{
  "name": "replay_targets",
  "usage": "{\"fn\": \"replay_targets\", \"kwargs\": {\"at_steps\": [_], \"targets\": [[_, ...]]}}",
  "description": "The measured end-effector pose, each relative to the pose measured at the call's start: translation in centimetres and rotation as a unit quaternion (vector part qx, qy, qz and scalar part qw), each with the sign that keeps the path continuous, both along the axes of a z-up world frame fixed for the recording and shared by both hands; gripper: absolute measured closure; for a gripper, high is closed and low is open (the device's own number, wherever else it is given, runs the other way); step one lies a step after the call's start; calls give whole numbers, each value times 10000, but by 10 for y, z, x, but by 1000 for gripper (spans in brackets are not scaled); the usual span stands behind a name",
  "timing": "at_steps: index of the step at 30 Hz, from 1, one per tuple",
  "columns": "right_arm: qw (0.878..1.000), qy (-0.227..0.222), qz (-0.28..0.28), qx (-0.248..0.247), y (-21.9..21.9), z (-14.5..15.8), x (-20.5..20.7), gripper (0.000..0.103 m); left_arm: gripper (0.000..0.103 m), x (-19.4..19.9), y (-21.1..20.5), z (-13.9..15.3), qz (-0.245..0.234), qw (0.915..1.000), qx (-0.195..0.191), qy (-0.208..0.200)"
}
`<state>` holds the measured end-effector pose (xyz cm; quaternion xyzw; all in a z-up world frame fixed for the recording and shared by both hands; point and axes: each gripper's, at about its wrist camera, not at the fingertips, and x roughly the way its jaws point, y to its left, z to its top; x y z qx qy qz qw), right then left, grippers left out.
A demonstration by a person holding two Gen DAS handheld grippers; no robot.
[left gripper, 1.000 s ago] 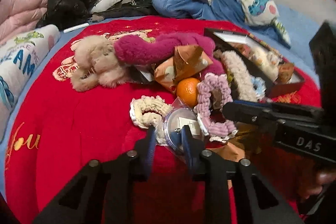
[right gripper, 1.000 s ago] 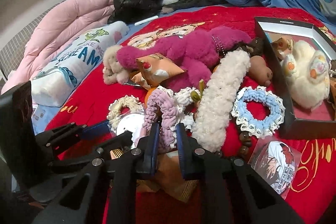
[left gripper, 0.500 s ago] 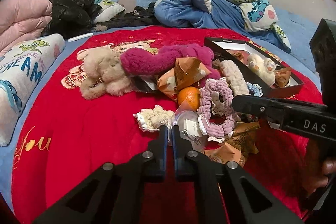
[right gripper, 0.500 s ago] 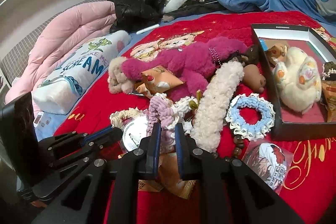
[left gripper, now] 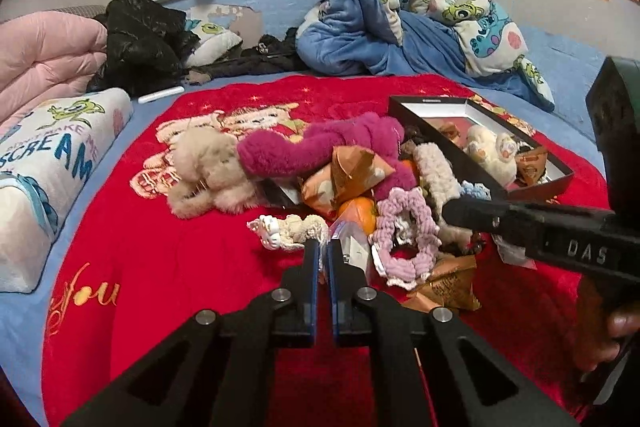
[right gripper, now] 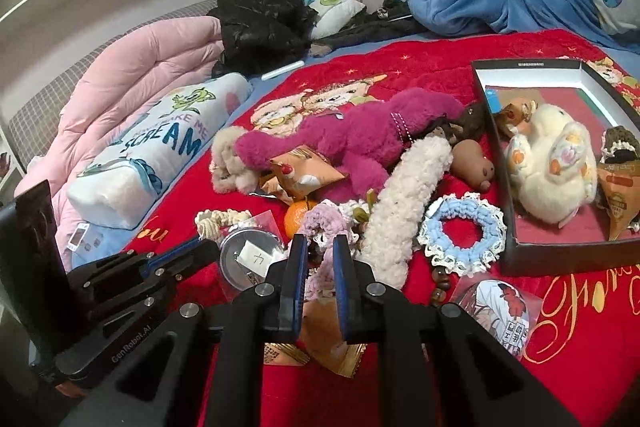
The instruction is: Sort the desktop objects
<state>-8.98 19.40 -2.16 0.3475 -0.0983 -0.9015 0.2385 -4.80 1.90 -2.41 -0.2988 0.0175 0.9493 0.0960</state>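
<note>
Two grippers working: left gripper [left gripper: 323,251] pinching clear packet [right gripper: 250,255], right gripper [right gripper: 320,247] squeezing pink scrunchie [right gripper: 324,227]. Few toys sitting in box [right gripper: 560,259], many waiting on bed [left gripper: 160,267].

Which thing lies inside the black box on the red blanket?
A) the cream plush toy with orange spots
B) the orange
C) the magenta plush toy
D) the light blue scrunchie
A: in the right wrist view the cream plush toy lies within the walls of the black box, while the orange, the light blue scrunchie and the magenta plush toy lie outside it on the red blanket.
</note>
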Motion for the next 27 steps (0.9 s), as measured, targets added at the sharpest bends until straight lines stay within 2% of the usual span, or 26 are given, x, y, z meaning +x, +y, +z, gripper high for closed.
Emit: {"fn": "replay_targets", "kwargs": {"at_steps": [6,8,13,19,23,27], "targets": [[9998,-138,-14,123,0,-8,-1,90,99,-4,-1,-2,56,10000,10,-54],[9997,-231,-14,104,3,-12,-2,86,99,-3,-3,-3,89,9999,41,-63],[9995,-287,-40,136,4,-15,-4,84,98,-3,-5,-5,91,9999,-69,-89],[9993,-361,64,121,-3,-19,-6,78,98,-2,-12,-3,122,9999,12,-96],[9988,-428,170,157,-12,-23,-9,70,98,-3,-21,-3,202,9997,69,-118],[9983,-532,155,200,-18,-30,-14,70,98,-3,-25,-5,195,9996,109,-161]]}}
